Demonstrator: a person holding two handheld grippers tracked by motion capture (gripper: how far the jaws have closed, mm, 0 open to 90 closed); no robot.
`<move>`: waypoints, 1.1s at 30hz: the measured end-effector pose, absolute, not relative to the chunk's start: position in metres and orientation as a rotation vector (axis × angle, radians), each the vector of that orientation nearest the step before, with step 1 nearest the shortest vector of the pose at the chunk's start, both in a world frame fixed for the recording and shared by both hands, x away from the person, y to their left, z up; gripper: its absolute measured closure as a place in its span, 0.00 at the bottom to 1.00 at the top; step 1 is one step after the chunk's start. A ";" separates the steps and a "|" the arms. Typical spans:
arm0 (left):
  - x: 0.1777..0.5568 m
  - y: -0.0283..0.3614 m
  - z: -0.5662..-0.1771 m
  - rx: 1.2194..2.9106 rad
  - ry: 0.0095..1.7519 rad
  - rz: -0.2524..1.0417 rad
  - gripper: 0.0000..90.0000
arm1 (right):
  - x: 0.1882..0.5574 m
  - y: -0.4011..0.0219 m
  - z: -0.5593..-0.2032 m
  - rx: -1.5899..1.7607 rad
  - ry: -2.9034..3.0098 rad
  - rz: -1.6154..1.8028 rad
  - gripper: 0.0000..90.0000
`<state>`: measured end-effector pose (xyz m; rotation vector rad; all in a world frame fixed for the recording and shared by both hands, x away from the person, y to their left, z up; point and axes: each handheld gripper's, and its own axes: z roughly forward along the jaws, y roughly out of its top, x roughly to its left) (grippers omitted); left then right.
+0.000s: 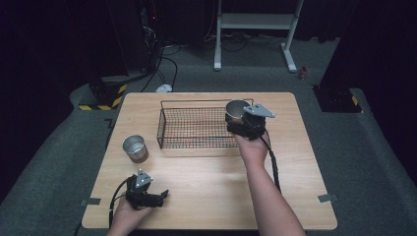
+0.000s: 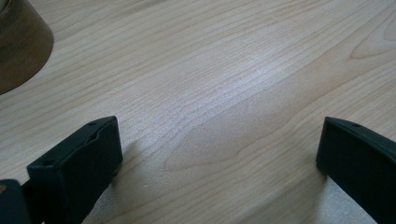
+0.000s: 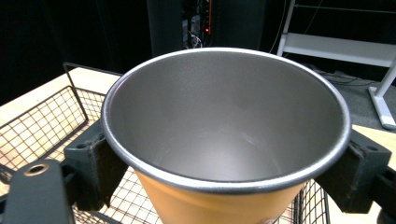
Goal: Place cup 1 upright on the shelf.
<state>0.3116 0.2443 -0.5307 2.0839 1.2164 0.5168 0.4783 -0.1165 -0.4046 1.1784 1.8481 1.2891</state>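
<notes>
right gripper: fingers clamp metal cup over wire basket | left gripper: fingers spread, empty, on counter | second cup nearby

no legible text, labels or numbers; the steel cups and wire basket appear unmarked, though views are dim.

Second cup left of basket

A lab: dark curtains, equipment rack, hazard-taped stands.
</notes>
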 end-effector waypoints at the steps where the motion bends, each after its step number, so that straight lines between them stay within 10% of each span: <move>1: 0.312 0.244 -0.531 2.084 1.216 0.517 0.01 | 0.480 -0.116 -0.405 1.184 1.850 1.288 0.15; 33: 0.312 0.244 -0.531 2.088 1.213 0.513 0.00 | 0.511 -0.097 -0.444 1.277 1.957 1.143 0.15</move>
